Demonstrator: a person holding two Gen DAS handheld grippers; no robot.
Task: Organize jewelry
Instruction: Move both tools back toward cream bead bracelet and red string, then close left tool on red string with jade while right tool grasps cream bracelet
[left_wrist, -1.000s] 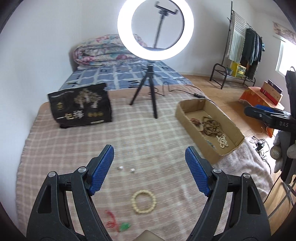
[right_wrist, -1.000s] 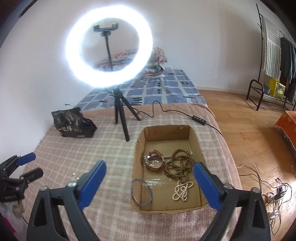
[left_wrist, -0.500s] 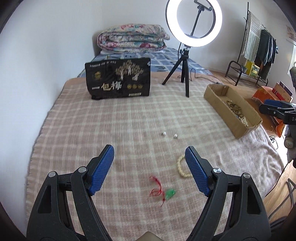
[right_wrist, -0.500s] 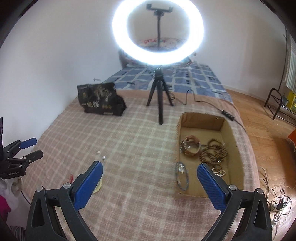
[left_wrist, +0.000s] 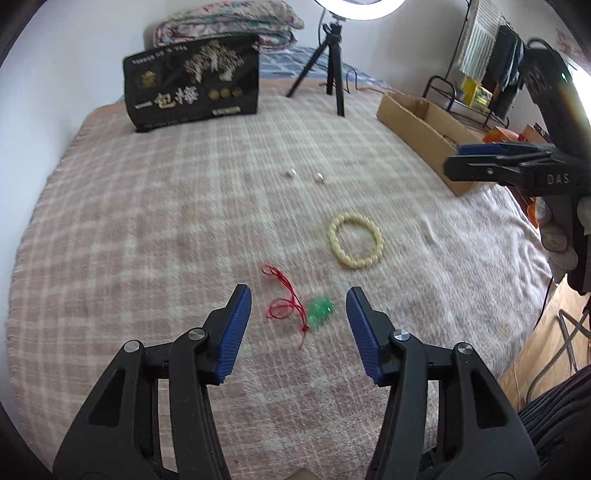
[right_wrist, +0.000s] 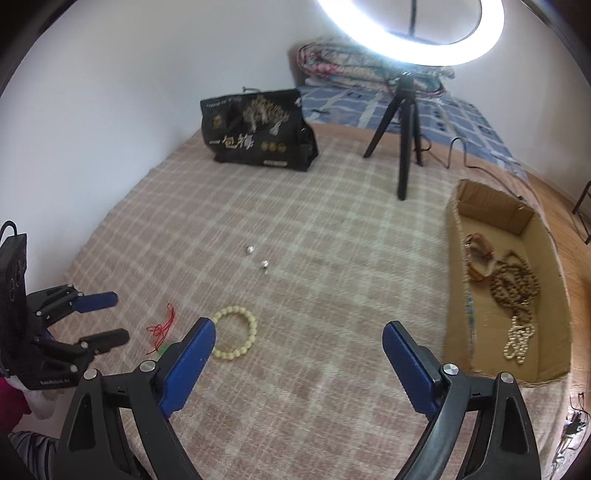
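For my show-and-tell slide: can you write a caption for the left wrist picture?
Left gripper open above a red string with green charm, cream bead bracelet nearby on the checked blanket.

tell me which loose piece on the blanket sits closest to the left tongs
The red cord with the green pendant: it lies just ahead of the open left tongs, in line with their gap. The cream beaded bracelet and two small silver beads lie farther off.
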